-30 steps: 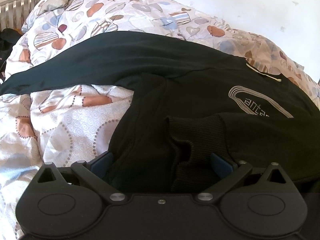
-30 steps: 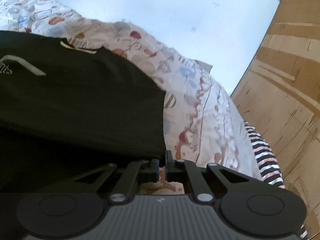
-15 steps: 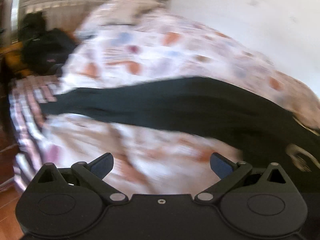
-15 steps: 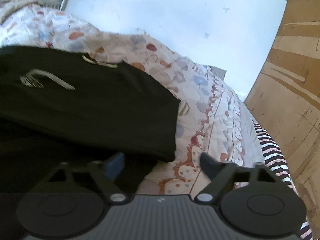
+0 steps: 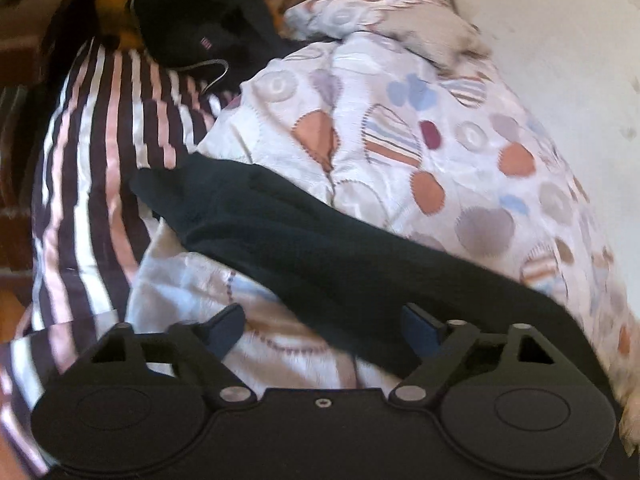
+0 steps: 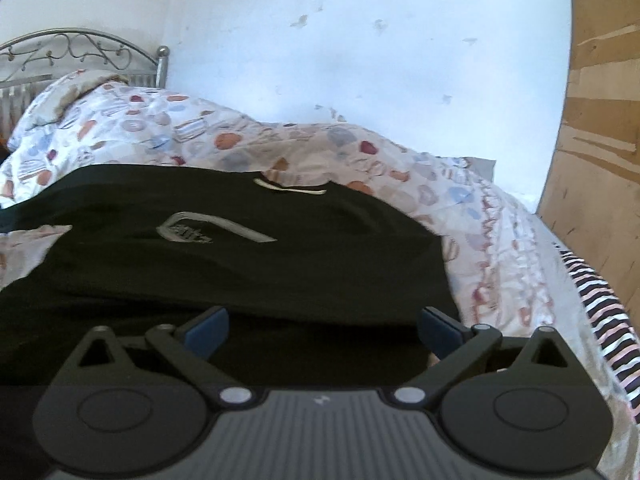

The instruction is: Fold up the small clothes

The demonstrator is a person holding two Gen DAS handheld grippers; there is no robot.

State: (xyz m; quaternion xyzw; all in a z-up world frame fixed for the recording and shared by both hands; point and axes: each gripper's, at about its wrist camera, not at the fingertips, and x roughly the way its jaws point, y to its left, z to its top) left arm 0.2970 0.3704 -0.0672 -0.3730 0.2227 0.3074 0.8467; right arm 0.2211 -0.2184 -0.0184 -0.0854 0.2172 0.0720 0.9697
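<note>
A black long-sleeved top (image 6: 248, 264) with a silver chest logo (image 6: 212, 230) lies on the patterned duvet (image 6: 168, 136). Its right side is folded over the body. In the left wrist view its left sleeve (image 5: 312, 248) stretches out flat, its cuff end reaching the striped sheet (image 5: 84, 184). My left gripper (image 5: 324, 330) is open and empty, just above the sleeve's near part. My right gripper (image 6: 324, 330) is open and empty, over the top's lower hem.
A dark bag (image 5: 200, 28) lies at the bed's head end on the striped sheet. A metal headboard (image 6: 76, 56) and white wall (image 6: 360, 52) stand behind. A wooden wardrobe (image 6: 600, 128) stands on the right.
My right gripper opened and let go of the top's edge, then drew back. My left gripper swung left from the top's body to the outstretched sleeve.
</note>
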